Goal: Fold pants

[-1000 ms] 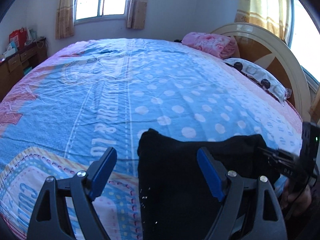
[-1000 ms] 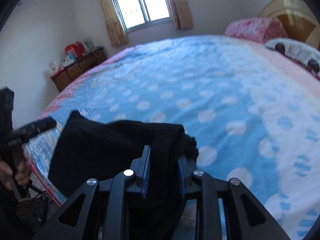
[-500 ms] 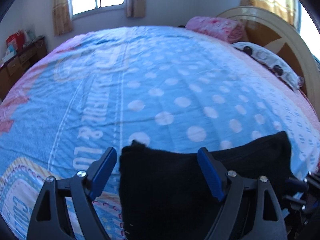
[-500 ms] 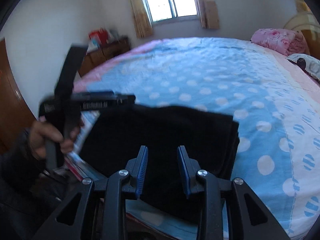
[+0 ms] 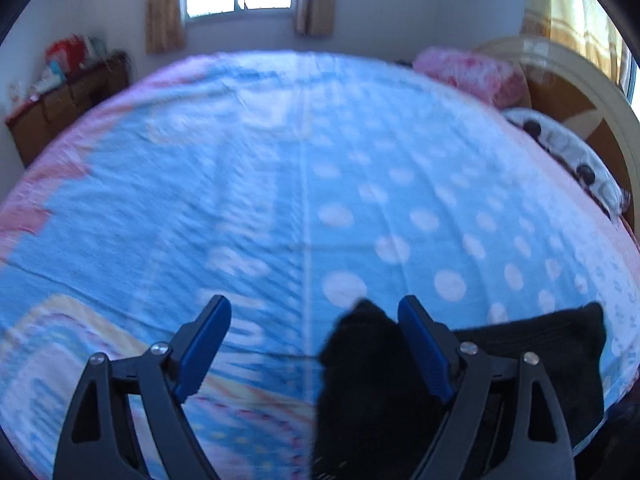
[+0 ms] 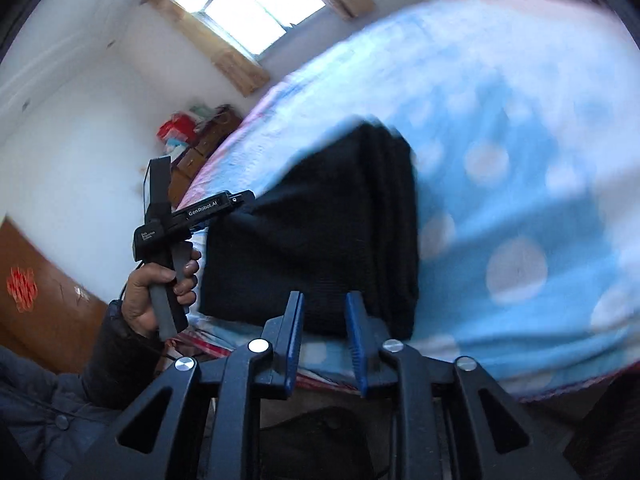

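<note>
The black pants (image 5: pixel 536 344) lie folded in a rectangle on the blue dotted bedspread (image 5: pixel 320 160), close to the bed's near edge. My left gripper (image 5: pixel 314 316) is wide open and still opening. Its right finger (image 5: pixel 420 336) is over the pants' left corner, and only bedspread shows between the pads. In the right wrist view the pants (image 6: pixel 320 220) show stacked layers along their right side. My right gripper (image 6: pixel 325 300) hovers at their near edge with its jaws narrow and closing, and the pads press on nothing. A hand holds the left gripper (image 6: pixel 240 200) at the pants' far-left corner.
A pink folded blanket (image 5: pixel 468 72) and a spotted pillow (image 5: pixel 560 152) lie by the wooden headboard (image 5: pixel 584 84) at the far right. A brown dresser (image 5: pixel 68 96) with red items stands left of the bed, under the window wall. The bed's near edge (image 6: pixel 280 376) drops off just below my right gripper.
My right gripper let go of the pants' folded edge, drew back and rolled, and its jaws narrowed again. The left gripper shifted left, so the pants slid from between its fingers to the right.
</note>
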`<state>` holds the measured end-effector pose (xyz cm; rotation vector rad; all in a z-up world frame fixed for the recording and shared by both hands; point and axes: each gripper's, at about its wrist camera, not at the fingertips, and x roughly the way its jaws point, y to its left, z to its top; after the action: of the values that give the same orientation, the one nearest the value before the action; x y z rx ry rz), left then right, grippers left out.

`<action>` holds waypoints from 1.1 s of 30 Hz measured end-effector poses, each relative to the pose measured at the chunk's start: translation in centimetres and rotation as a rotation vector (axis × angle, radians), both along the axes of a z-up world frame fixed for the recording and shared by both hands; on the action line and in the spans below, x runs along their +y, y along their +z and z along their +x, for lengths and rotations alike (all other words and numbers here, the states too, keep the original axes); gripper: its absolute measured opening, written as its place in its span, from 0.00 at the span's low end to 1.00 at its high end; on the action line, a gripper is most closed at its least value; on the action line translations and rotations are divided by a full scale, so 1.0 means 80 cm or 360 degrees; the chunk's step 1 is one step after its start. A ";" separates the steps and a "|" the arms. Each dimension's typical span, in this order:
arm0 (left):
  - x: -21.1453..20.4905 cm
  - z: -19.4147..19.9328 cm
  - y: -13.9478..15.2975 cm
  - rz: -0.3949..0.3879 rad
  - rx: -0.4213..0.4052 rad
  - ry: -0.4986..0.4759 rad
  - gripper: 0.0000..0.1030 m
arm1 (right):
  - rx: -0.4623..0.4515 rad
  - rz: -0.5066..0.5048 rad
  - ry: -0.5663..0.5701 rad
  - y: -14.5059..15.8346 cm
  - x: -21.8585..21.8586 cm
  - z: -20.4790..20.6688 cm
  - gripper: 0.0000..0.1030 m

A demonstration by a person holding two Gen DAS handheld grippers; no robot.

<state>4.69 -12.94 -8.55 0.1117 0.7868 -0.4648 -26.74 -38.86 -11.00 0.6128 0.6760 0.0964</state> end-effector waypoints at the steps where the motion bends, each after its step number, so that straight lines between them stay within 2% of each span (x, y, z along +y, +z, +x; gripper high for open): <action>1: 0.008 -0.005 0.012 -0.0009 -0.0056 0.0016 0.85 | -0.0064 -0.0041 0.0007 0.015 -0.001 -0.002 0.23; 3: 0.021 -0.022 0.034 -0.0041 -0.0142 -0.0002 0.85 | -0.0155 -0.0152 0.0001 0.046 0.003 0.002 0.23; 7: 0.003 -0.058 0.036 0.0002 -0.0177 -0.0177 0.85 | -0.0064 -0.0530 -0.0034 0.060 0.022 0.057 0.23; 10: -0.018 -0.078 0.003 0.0129 -0.0146 -0.0272 0.85 | -0.0028 -0.0709 -0.0024 0.047 0.031 0.107 0.23; 12: -0.024 -0.080 -0.026 0.0238 -0.0114 -0.0242 0.85 | 0.0067 -0.0805 -0.0045 0.031 0.031 0.129 0.23; 13: -0.021 -0.077 -0.038 0.0243 -0.0073 -0.0225 0.86 | 0.0126 -0.0842 -0.0054 0.020 0.029 0.136 0.23; 14: -0.015 -0.067 -0.053 0.0191 0.0022 -0.0204 0.87 | 0.0159 -0.0855 -0.0059 0.008 0.027 0.144 0.23; 16: -0.001 -0.053 -0.064 0.0063 0.0139 -0.0135 0.97 | 0.0095 -0.0823 -0.0085 0.003 0.019 0.140 0.23; 17: 0.004 -0.046 -0.066 0.0023 0.0206 -0.0106 0.98 | 0.0092 -0.0788 -0.0097 0.002 0.016 0.139 0.23; 19: 0.004 -0.045 -0.062 0.0014 0.0233 -0.0104 0.98 | 0.0080 -0.0691 -0.0119 0.001 0.008 0.137 0.23; 22: 0.001 -0.055 -0.051 0.0054 0.0181 -0.0096 0.97 | 0.0077 -0.0546 -0.0154 0.003 -0.003 0.135 0.23; 25: -0.003 -0.069 -0.038 0.0136 0.0100 -0.0083 0.96 | 0.0126 -0.0477 -0.0183 0.013 0.002 0.132 0.24; 29: -0.004 -0.089 -0.017 0.0221 -0.0034 -0.0083 0.96 | 0.0063 -0.0314 -0.0153 0.037 0.015 0.108 0.25; 31: -0.004 -0.098 -0.011 0.0231 -0.0057 -0.0099 0.96 | 0.0062 -0.0342 -0.0150 0.044 0.025 0.091 0.29; 33: -0.005 -0.103 -0.007 0.0219 -0.0056 -0.0122 0.96 | 0.0060 -0.0380 -0.0149 0.048 0.031 0.079 0.37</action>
<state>-3.55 -13.32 -9.11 0.2779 0.7814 -0.4797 -20.39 -36.34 -7.15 0.4161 0.6826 -0.0824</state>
